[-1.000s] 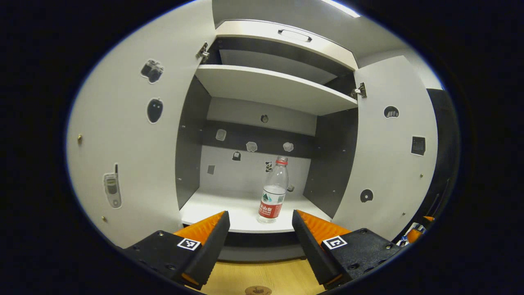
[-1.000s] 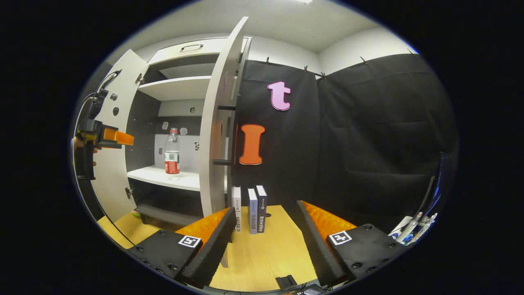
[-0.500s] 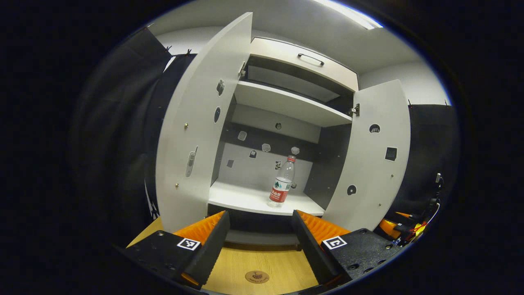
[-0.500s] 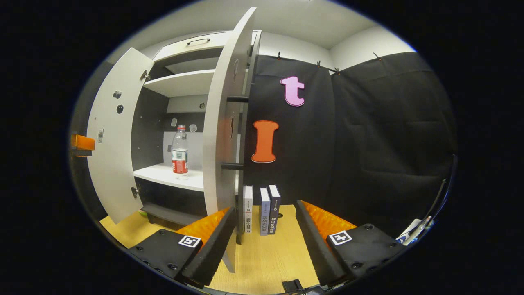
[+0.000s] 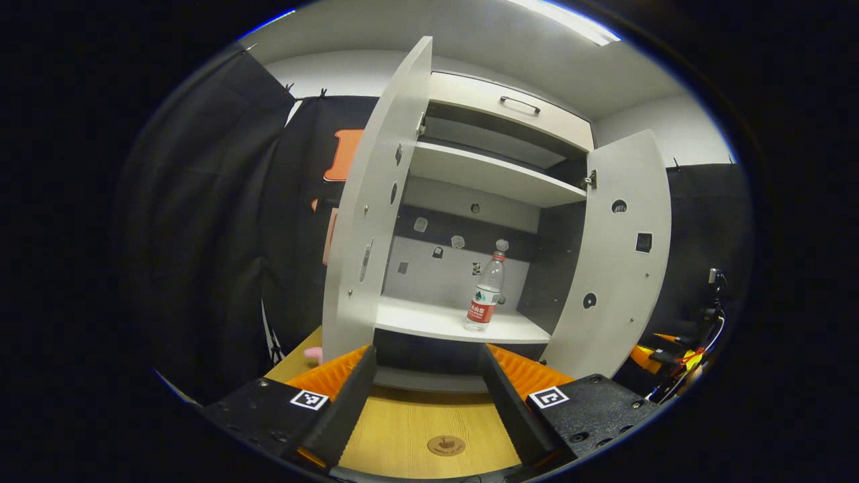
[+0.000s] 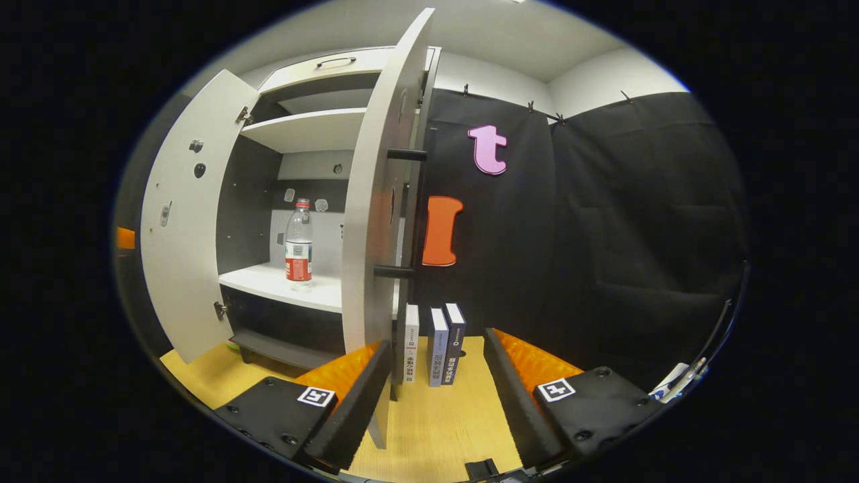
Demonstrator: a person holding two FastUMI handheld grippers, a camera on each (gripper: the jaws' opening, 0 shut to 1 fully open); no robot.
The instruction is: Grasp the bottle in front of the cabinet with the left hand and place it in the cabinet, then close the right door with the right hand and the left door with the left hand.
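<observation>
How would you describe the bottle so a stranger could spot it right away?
Find the white cabinet with both doors open. On its lower shelf stands a clear plastic water bottle, upright, with a red cap and red label, the only object on that shelf.

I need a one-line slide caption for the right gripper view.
Open hand-held gripper facing the cabinet's open right door, bottle standing on the shelf inside.

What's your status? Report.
Both grippers, left and right, open, empty. Bottle upright on cabinet shelf. Both doors open. Nothing in the way.
</observation>
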